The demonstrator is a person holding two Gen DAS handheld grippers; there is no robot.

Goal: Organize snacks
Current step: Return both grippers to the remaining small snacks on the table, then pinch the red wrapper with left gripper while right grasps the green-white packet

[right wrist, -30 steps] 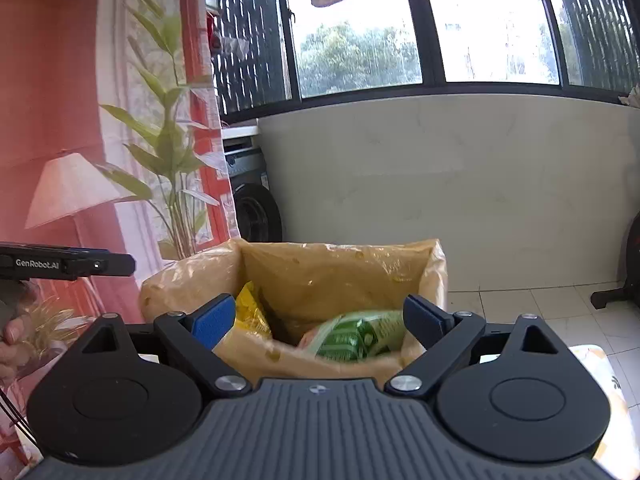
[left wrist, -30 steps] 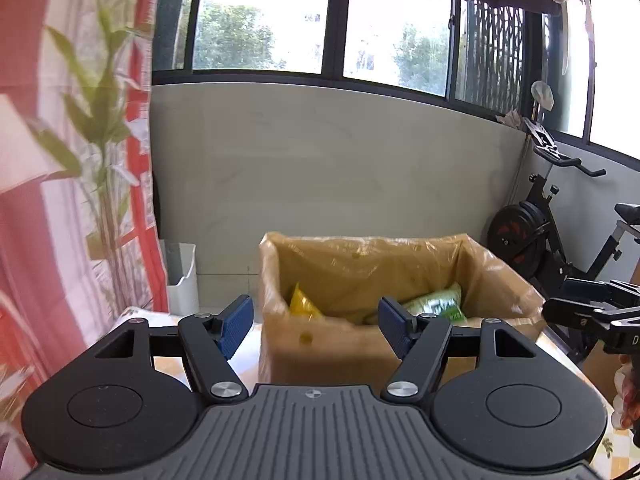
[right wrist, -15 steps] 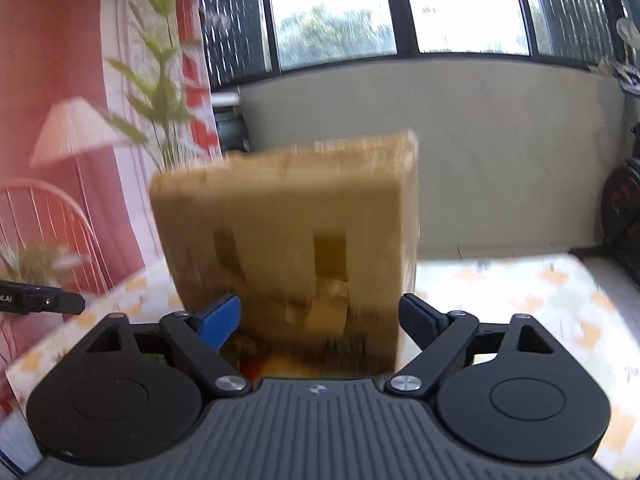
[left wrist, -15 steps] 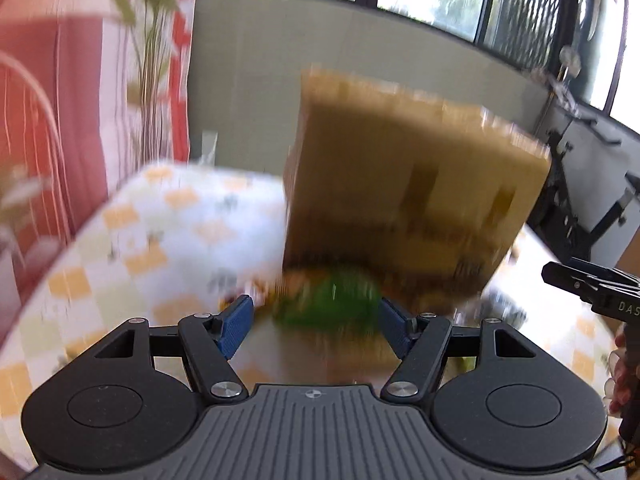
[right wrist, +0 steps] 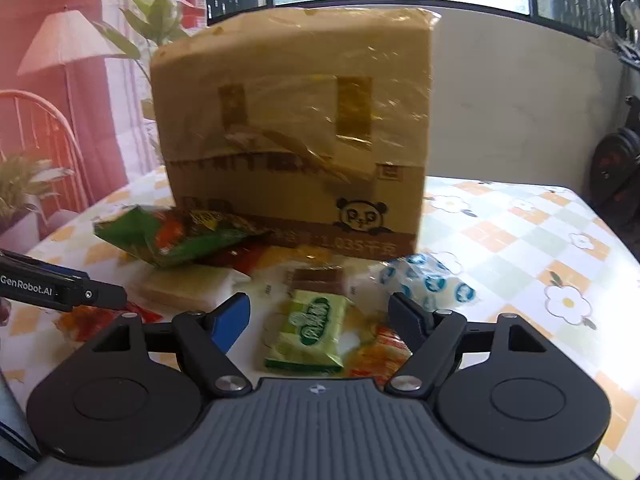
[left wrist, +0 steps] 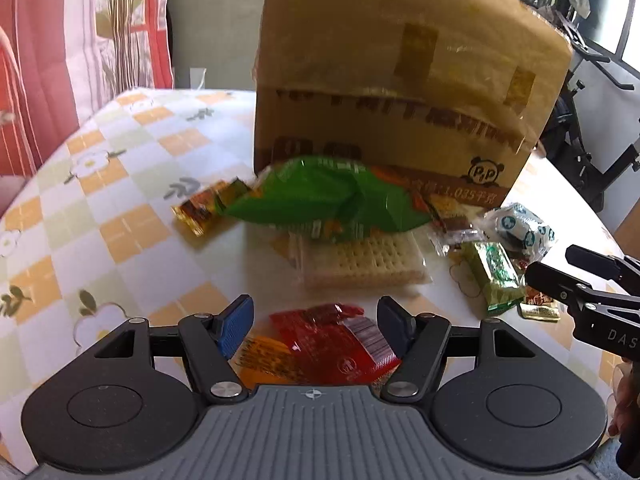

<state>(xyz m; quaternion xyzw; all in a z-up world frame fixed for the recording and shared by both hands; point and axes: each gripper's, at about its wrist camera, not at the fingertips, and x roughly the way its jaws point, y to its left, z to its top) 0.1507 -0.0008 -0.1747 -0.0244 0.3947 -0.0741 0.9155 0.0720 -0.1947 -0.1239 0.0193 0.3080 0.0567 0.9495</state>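
A tall cardboard box (left wrist: pixel 400 92) (right wrist: pixel 296 140) stands on the checked tablecloth, with snacks strewn in front of it. My left gripper (left wrist: pixel 316 322) hangs open over a red packet (left wrist: pixel 340 344), its pads off it. Beyond lie a cracker pack (left wrist: pixel 360 260) and a green bag (left wrist: pixel 328 200). My right gripper (right wrist: pixel 320 318) has its jaws closing above a light green packet (right wrist: pixel 308 332) that lies between them; the pads stand clear of it. A blue-and-white wrapped snack (right wrist: pixel 428 284) sits just beyond its right finger.
Small packets (left wrist: pixel 200 212) lie left of the green bag (right wrist: pixel 176 236). The flowered tablecloth (right wrist: pixel 540 248) stretches bare to the right. An exercise bike (left wrist: pixel 592 128) stands past the table; a curtain (left wrist: pixel 48 60) hangs at the left.
Both grippers have come down from above the box's open top to the snacks on the table in front of it. The right jaws have narrowed.
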